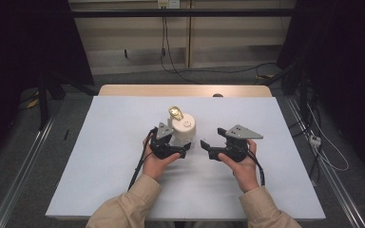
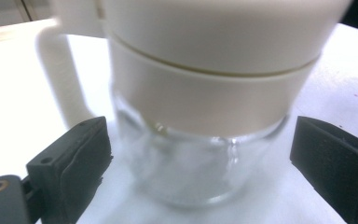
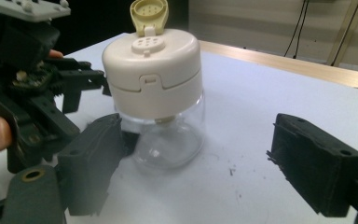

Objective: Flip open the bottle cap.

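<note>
A jar [image 1: 183,130] stood upright near the middle of the table [image 1: 100,156]. The left gripper [image 1: 180,148] lay just before it, jaws on either side; the right gripper [image 1: 208,146] lay to its right, apart.

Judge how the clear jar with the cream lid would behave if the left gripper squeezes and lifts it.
The jar looks empty, so probably light. Its clear body seems rigid and smooth, so possibly slippery. The wide cream lid atop a narrower base may make it top-heavy. Left gripper jaws flank the body, apart from it.

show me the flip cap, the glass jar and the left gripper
flip cap [image 3: 149,11], right gripper view, its open underside
glass jar [image 2: 193,163], left gripper view, clear lower body
left gripper [image 1: 183,149], high view, between its fingertips
</note>
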